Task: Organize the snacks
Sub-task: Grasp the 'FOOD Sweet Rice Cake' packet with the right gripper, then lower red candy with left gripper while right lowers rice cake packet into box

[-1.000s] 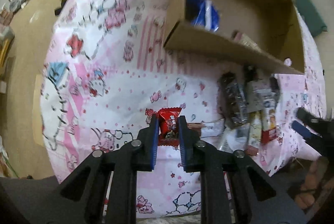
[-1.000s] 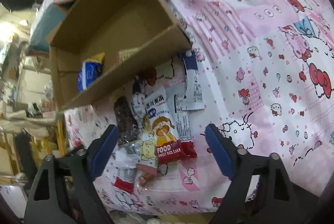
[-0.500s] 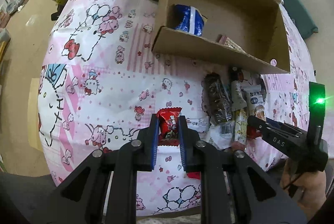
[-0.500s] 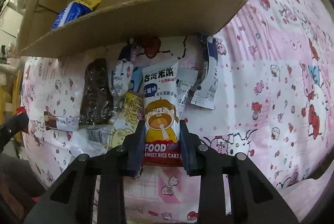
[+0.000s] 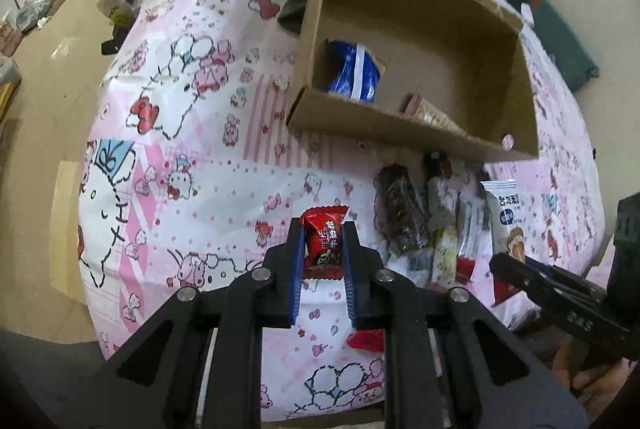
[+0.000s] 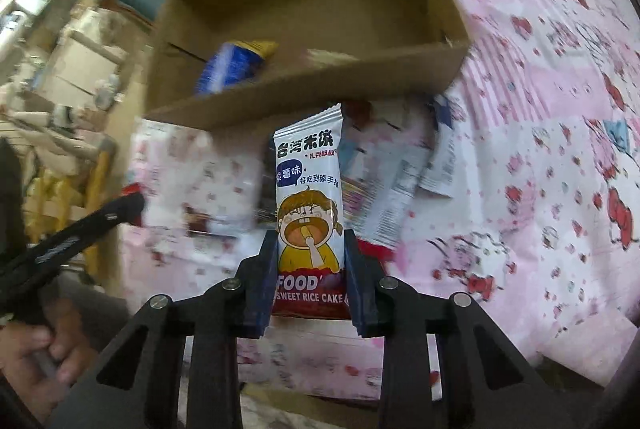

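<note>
Nearest us, our left gripper [image 5: 322,249] is clamped tight on a small red candy packet [image 5: 323,244], jaws nearly together, packet upright above the pink cartoon bedsheet [image 5: 192,133]. Our right gripper [image 6: 310,261] is pinched on a rice cake packet [image 6: 309,197] by its lower end, most of the wrapper standing free above the pads.

Past those, the unsorted snacks [image 5: 432,229] lie in a loose row just in front of the cardboard box [image 5: 520,77]. In the box: a blue packet [image 5: 354,73] and a pale packet [image 5: 430,111] behind the near wall.

Risks, our guess: the rice cake packet is gripped low and is slippery film, so it could pivot or slip out on a fast swing; its tall free end could catch the box's near wall. Both grippers sit close, so they might collide over the box.

Left view shows the whole snack row sharply, plus a stray red wrapper [image 5: 366,341] under the gripper; right view is motion-blurred there but shows the rice cake grip and print clearly.
</note>
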`<state>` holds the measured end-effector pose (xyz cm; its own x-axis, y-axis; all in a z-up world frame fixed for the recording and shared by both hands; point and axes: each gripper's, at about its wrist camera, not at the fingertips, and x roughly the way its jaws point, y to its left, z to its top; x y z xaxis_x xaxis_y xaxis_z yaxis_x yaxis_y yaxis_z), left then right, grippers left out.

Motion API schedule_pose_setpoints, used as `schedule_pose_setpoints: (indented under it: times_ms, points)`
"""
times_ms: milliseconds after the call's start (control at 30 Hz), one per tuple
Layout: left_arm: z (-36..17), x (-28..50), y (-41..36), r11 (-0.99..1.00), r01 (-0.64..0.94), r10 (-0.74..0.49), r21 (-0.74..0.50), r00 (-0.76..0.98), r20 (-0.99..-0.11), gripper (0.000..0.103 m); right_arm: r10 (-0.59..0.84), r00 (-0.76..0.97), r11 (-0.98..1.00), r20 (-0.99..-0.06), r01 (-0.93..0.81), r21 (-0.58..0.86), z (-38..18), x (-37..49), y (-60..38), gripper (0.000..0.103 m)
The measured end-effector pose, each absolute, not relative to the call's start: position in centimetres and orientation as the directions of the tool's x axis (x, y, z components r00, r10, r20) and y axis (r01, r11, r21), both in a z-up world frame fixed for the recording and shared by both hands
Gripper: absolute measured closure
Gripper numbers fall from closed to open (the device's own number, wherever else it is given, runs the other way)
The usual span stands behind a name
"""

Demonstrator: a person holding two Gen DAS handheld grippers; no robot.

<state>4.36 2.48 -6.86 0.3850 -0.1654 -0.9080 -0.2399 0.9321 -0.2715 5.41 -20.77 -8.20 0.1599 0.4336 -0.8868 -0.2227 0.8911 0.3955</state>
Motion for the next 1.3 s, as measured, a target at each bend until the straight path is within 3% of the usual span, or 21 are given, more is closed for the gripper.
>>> schedule_pose_setpoints:
  times_ms: [267, 500, 867, 1300]
  points:
    - [-1.4, 5.6, 2.7, 0.936, -0.198, -0.148, -0.291, 0.529, -0.835, 0.089, 0.619, 0.316, 0.784, -0.719, -0.299, 0.543, -2.0, 6.4, -21.5, 0.071]
    - [2.2, 10.4, 2.4, 0.954, -0.133, -0.141, -0.268, 0.591, -0.794, 0.088, 0.608, 0.45, 0.794, -0.654, -0.315, 0.52, 1.3, 10.0, -22.4, 0.071]
    - [0.4, 16.9, 0.9, 0.956, -0.076, -0.177, -0.284, 0.622, -0.763, 0.088, 0.528, 0.481, 0.844, -0.7, -0.207, 0.495, -1.9, 16.8, -23.3, 0.071]
    - [-3.8, 17.9, 0.1, 0.963, -0.044, -0.185, -0.268, 0.615, -0.766, 0.088, 0.502, 0.404, 0.86, -0.764, -0.141, 0.49, -6.3, 17.1, -23.1, 0.071]
